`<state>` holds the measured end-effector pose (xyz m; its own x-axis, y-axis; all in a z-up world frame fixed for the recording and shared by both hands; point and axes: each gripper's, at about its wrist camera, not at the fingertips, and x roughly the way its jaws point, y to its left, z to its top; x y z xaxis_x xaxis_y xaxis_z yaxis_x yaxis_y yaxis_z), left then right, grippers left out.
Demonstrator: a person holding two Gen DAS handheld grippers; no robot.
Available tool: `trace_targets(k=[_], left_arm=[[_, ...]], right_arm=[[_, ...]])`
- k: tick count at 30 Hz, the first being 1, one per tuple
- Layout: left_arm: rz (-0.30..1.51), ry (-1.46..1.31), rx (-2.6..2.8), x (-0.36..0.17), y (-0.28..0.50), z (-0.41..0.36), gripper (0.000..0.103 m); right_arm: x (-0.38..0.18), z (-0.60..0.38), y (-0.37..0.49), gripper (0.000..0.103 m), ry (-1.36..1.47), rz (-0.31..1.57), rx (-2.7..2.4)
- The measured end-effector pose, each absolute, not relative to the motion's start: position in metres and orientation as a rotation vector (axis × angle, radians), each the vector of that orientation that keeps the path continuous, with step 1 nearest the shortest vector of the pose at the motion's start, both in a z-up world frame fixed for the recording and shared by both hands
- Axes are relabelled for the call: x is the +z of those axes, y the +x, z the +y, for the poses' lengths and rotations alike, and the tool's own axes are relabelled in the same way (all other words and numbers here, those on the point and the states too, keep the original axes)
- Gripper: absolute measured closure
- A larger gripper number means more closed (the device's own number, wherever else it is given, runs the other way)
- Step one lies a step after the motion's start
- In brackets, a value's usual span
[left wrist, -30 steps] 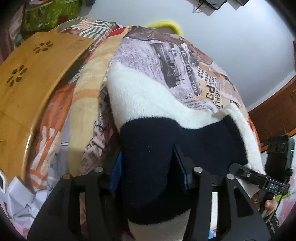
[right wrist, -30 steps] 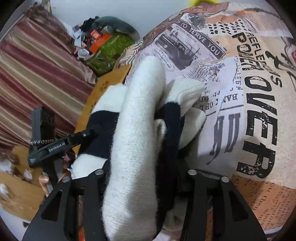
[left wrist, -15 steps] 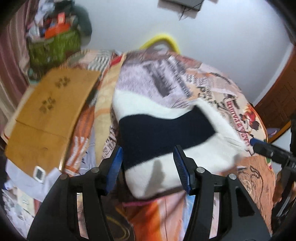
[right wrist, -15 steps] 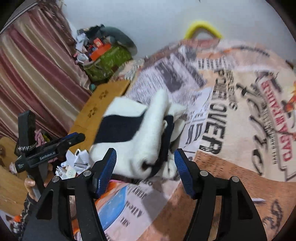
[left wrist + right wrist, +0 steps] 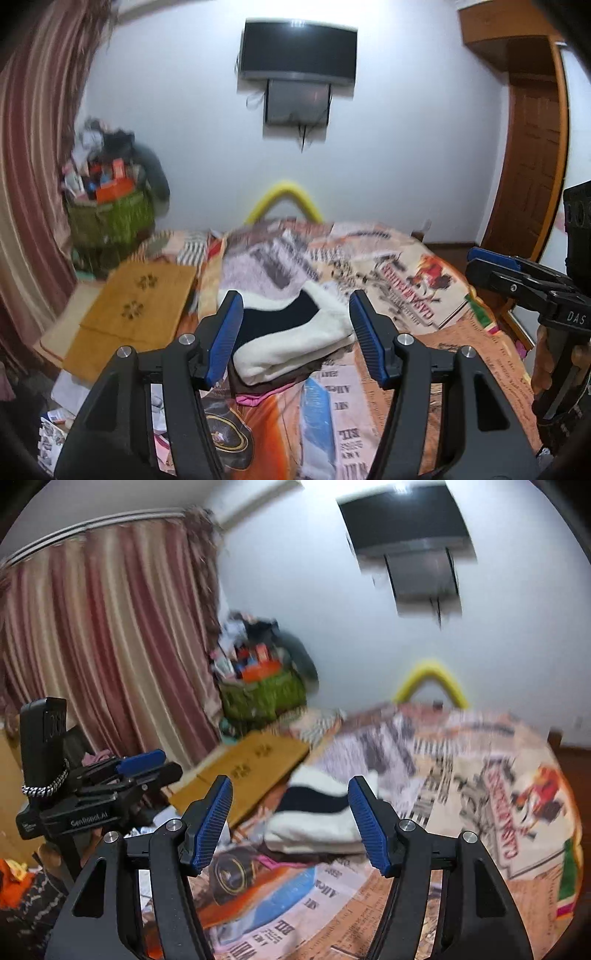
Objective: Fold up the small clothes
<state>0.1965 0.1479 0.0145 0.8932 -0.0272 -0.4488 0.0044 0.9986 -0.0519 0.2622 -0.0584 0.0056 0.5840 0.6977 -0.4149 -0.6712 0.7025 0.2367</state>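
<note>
Right gripper [image 5: 290,808] spread wide, blue-padded fingers [image 5: 210,823] holding nothing, raised above the bed [image 5: 480,812]. Folded white-and-black garment [image 5: 317,819] lies between the fingers in view, on top of darker clothes with a pink edge, on the newspaper-print bedspread [image 5: 498,775]. Left gripper [image 5: 147,764] visible at left, its jaws look close together. Wooden board [image 5: 243,771] lies beside the garment at the bed's left edge. Striped curtain [image 5: 110,646], green basket [image 5: 262,694] of clutter, wall TV [image 5: 406,520], yellow curved tube [image 5: 430,679] behind. Background motion-blurred.
</note>
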Motion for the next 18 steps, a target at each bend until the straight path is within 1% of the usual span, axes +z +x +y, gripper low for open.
trace_targets(k=[5,9,11,12,13,15,17,18], left_arm=[[0.349,-0.052,0.003,0.031,0.133,0.132,0.043],[0.296,-0.065,0.013,0.032,0.097,0.126,0.041],[0.272,-0.067,0.024,0.032,0.084,0.122,0.038],[0.262,-0.066,0.028,0.032,0.077,0.119,0.034],[0.256,-0.063,0.032,0.032,0.073,0.118,0.028],[0.243,-0.061,0.041,0.03,0.065,0.114,0.02],[0.238,-0.061,0.041,0.029,0.059,0.111,0.016],[0.239,-0.06,0.039,0.028,0.057,0.11,0.014]], right_arm=[[0.027,-0.065,0.194,0.042,-0.006,0.334,0.761],[0.028,-0.064,0.157,0.041,-0.037,0.259,0.721],[0.026,-0.065,0.145,0.034,-0.037,0.245,0.701],[0.025,-0.065,0.143,0.033,-0.036,0.241,0.691],[0.024,-0.066,0.14,0.03,-0.032,0.238,0.681],[0.022,-0.067,0.138,0.023,-0.019,0.235,0.661],[0.019,-0.071,0.135,0.013,0.014,0.238,0.642],[0.02,-0.073,0.134,0.011,0.024,0.241,0.636]])
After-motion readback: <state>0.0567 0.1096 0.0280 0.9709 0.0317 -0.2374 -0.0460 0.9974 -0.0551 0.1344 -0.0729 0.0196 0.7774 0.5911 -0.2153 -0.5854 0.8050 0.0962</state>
